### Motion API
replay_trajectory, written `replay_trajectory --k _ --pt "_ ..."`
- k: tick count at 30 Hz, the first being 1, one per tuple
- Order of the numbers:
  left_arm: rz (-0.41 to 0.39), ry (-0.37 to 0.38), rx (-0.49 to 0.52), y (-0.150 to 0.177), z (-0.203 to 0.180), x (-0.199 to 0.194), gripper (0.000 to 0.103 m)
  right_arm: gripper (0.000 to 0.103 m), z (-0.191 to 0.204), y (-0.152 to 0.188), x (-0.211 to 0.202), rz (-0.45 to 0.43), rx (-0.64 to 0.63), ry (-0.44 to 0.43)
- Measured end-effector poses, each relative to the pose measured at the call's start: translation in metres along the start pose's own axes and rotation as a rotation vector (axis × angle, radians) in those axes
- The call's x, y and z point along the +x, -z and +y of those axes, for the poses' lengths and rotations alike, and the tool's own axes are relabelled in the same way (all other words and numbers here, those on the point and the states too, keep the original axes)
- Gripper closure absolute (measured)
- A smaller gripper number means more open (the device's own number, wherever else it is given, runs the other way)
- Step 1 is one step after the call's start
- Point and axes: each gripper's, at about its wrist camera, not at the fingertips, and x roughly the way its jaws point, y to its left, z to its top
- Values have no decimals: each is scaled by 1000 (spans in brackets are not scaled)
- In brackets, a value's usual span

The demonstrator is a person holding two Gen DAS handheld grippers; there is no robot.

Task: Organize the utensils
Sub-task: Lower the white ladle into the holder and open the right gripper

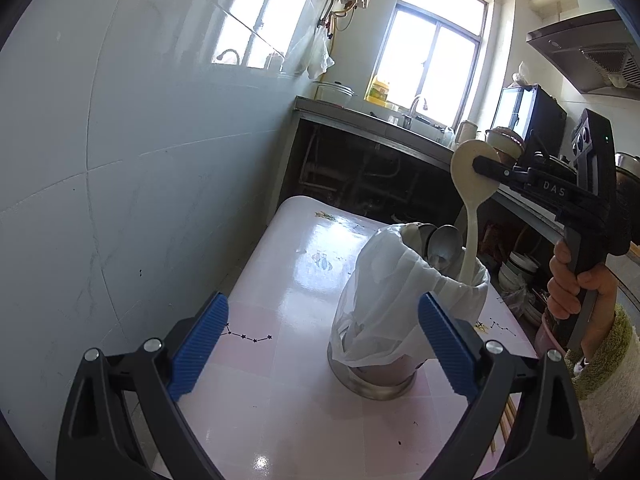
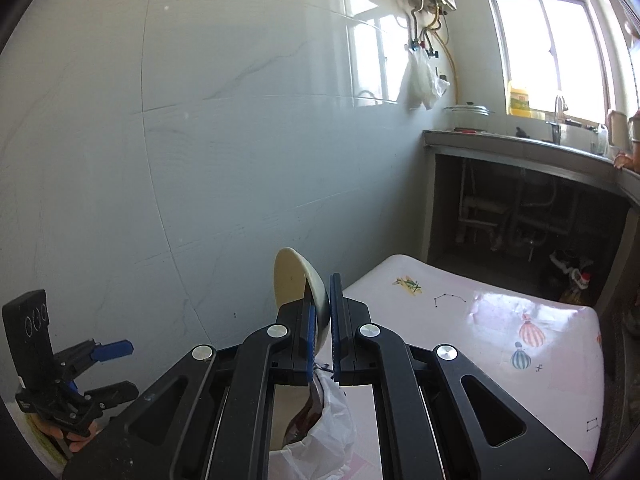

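A metal utensil holder (image 1: 378, 380) lined with a white plastic bag (image 1: 384, 304) stands on the pink table (image 1: 280, 400). Metal spoons (image 1: 442, 246) stick up out of it. My right gripper (image 1: 480, 166) is shut on the bowl of a cream rice spoon (image 1: 468, 184), whose handle reaches down into the holder. In the right wrist view the spoon bowl (image 2: 292, 280) sits clamped between my right gripper's (image 2: 320, 312) blue pads, with the bag (image 2: 320, 432) below. My left gripper (image 1: 324, 344) is open and empty, just in front of the holder; it also shows in the right wrist view (image 2: 120, 368).
A tiled wall (image 1: 120, 160) runs along the table's left side. A steel counter (image 1: 400, 128) with sink, tap and pots lies beyond the table. Bowls and dishes (image 1: 520, 268) are stacked under the counter at right. Wooden sticks (image 1: 628, 420) lie at the table's right edge.
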Motion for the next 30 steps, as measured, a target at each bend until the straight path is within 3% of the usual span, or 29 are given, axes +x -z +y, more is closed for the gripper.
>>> replay_trajectory --k 11,15,23,27,30 --pt "-6 -9 10 1 -2 -7 9 94 18 30 2 111 -89 16" --pt "-3 -11 16 1 -4 -7 8 77 14 31 -3 113 -70 9" --pt "-5 -14 58 2 -18 -12 7 61 1 32 -44 51 60 -28" --pt "1 -9 83 6 -25 -14 6 44 -7 45 -73 30 150 -27" --pt "26 6 92 11 -32 -11 6 37 -14 62 -90 38 209 9"
